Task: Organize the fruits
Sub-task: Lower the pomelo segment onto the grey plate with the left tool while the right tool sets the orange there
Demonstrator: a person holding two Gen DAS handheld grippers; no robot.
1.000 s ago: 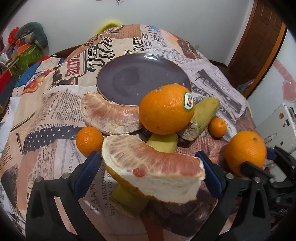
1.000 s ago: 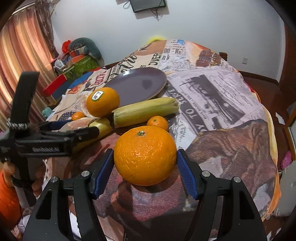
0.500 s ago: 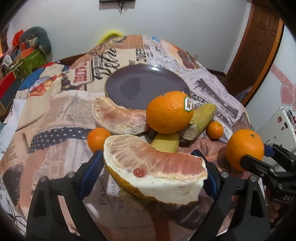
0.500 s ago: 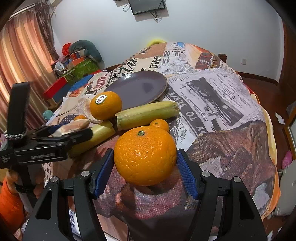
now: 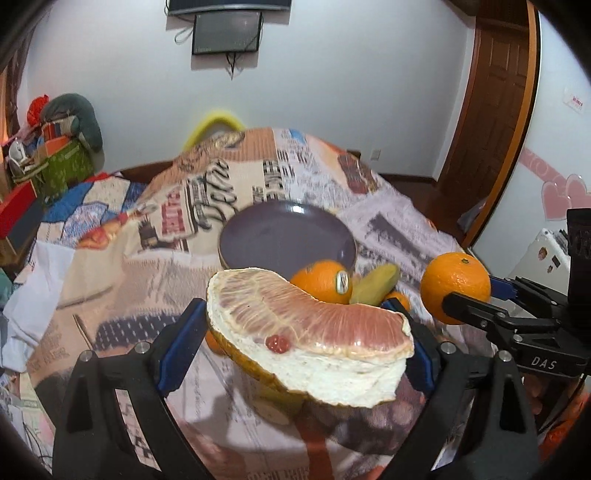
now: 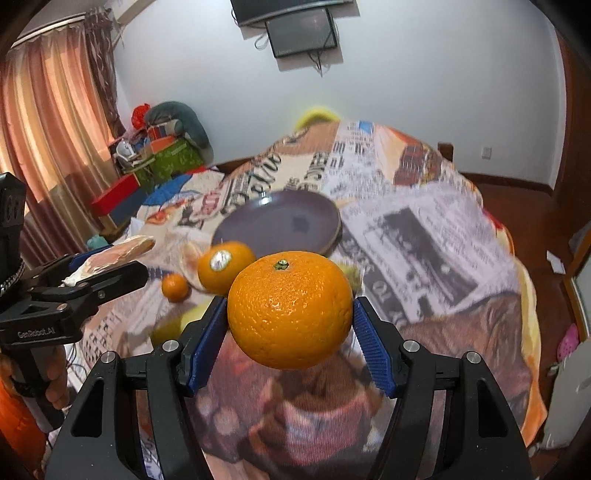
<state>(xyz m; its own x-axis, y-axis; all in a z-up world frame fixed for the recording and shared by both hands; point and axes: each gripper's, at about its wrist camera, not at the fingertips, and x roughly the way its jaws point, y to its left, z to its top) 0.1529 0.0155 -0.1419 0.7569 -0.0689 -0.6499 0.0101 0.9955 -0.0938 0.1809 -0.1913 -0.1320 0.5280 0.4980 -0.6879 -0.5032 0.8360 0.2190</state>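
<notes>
White walls, a wall screen [image 5: 225, 31], a wooden door [image 5: 491, 110] and curtains [image 6: 48, 122] ring a desk [image 5: 303, 177] draped in newsprint-pattern cloth. Ahead of both tools on it sits a purple plate [image 5: 286, 236], nearer them a stickered orange [image 5: 325, 282], its label unreadable. "DAS" shows on the right tool's body, "GenRobot.AI" on the left's. The left hand-held gripper [image 5: 306, 332] is clamped on a pomelo wedge [image 5: 310, 328]; the right hand-held gripper [image 6: 290, 332] is clamped on a large orange [image 6: 290, 310]. Since a second ago both have risen, the desk fruit now sitting lower and farther ahead and the wall screen newly visible.
</notes>
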